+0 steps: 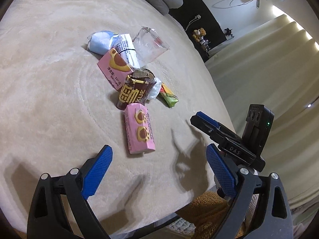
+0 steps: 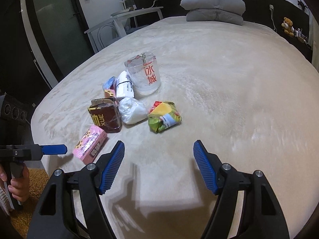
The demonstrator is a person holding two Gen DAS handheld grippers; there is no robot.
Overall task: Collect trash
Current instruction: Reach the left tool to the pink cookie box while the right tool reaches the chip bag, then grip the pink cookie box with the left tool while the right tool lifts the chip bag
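Blue-padded left gripper [image 1: 157, 171] and right gripper [image 2: 158, 164], both spread wide and empty above beige plush bedcover [image 2: 229, 99]. Just ahead, heaped trash: pink carton [image 2: 90, 146] nearest, brown carton [image 2: 105, 115], white crumpled bag [image 2: 132, 110], yellow-green wrapper [image 2: 164, 119], clear cup [image 2: 144, 75]. Farther off, folded grey bedding [image 2: 214, 10] by dark headboard; teddy bear [image 2: 287, 24] at right.

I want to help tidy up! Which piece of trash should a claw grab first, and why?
Probably the pink box: ease the left claw forward over it. It lies nearest on the bed, apart from the pile, and both claws are open and empty.
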